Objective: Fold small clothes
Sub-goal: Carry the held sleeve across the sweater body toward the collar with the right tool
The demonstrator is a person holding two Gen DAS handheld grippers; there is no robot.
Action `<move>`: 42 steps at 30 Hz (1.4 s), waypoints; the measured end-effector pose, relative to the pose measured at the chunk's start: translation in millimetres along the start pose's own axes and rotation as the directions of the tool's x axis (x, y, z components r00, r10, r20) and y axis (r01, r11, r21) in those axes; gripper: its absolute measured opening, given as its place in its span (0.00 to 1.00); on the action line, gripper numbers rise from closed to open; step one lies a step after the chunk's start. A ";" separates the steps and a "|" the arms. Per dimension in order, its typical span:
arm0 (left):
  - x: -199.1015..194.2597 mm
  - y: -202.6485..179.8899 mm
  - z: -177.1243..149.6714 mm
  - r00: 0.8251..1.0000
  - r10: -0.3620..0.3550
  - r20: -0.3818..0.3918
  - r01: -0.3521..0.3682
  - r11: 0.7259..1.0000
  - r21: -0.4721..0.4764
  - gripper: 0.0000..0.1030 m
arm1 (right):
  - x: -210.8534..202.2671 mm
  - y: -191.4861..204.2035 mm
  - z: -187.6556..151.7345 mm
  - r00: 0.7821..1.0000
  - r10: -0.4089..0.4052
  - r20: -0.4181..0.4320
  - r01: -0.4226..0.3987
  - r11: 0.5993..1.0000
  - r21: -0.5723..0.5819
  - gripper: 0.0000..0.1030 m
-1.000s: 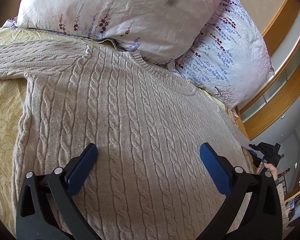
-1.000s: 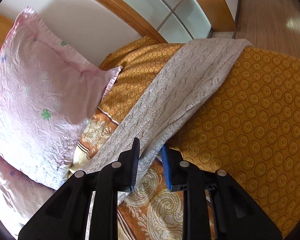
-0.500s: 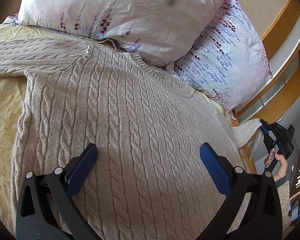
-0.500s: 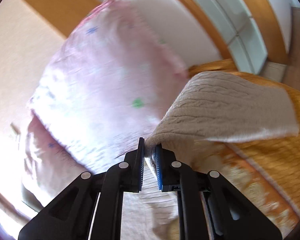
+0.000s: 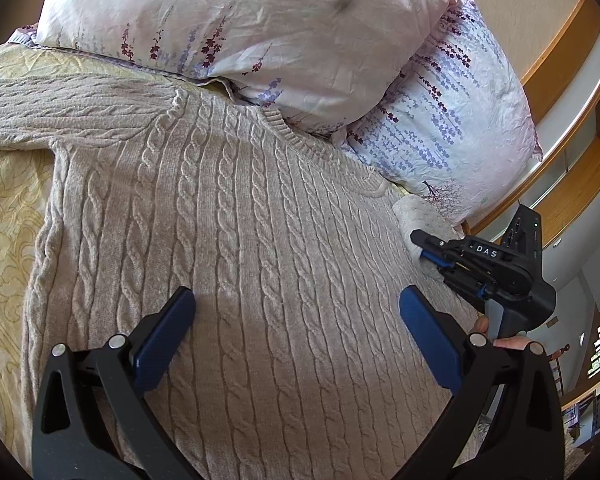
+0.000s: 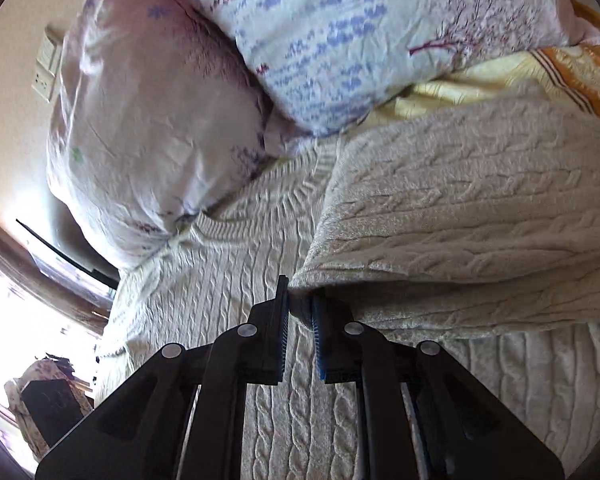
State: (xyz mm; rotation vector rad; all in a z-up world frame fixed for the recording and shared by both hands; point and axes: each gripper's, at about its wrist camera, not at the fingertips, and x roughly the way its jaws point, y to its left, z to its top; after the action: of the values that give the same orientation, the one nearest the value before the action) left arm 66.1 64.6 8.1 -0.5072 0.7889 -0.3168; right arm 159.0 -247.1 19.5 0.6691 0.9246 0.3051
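Observation:
A beige cable-knit sweater (image 5: 236, 240) lies flat on the bed, neck towards the pillows. My left gripper (image 5: 296, 316) is open and empty, hovering over the sweater's chest. My right gripper (image 6: 300, 308) is shut on the sweater's right sleeve (image 6: 460, 208) and holds it folded over the sweater's body. In the left wrist view the right gripper (image 5: 424, 246) shows at the right with the sleeve (image 5: 416, 212) in its jaws. The other sleeve (image 5: 60, 108) lies stretched out to the left.
Two floral pillows (image 5: 240, 28) (image 5: 460, 120) lean at the head of the bed, just behind the sweater's collar. A yellow patterned bedspread (image 5: 4, 208) lies under the sweater. A wooden headboard and shelf (image 5: 572, 80) stand at the right.
My right gripper has lifted the sleeve off the orange bedspread at the bed's edge and swung it inward over the sweater's body. My left gripper has stayed still and open.

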 end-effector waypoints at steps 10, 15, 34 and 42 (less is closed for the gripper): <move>-0.6 -0.1 -0.1 1.000 -0.005 0.001 0.005 1.000 -0.003 0.98 | -56.5 -64.0 26.4 0.989 0.008 0.148 -0.048 0.963 0.264 0.58; -0.6 -0.1 -0.2 1.000 -0.006 0.001 0.006 1.000 -0.003 0.98 | -75.5 -116.3 30.0 0.974 -0.032 0.224 -0.073 0.893 0.444 0.49; -8.8 7.3 0.7 0.995 -0.083 0.051 0.085 0.995 -0.046 0.98 | -12.5 6.3 55.0 0.963 0.234 0.132 -0.255 0.951 0.173 0.12; -12.9 10.7 1.3 0.990 -0.115 0.081 0.120 0.991 -0.065 0.98 | 84.6 75.6 31.9 0.975 0.197 -0.106 -0.196 0.980 0.024 0.11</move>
State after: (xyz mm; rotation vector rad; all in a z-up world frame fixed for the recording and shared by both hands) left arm 59.4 79.8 10.7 -0.6296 0.6985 -0.3776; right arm 236.7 -158.9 28.4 0.7645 0.9653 0.5153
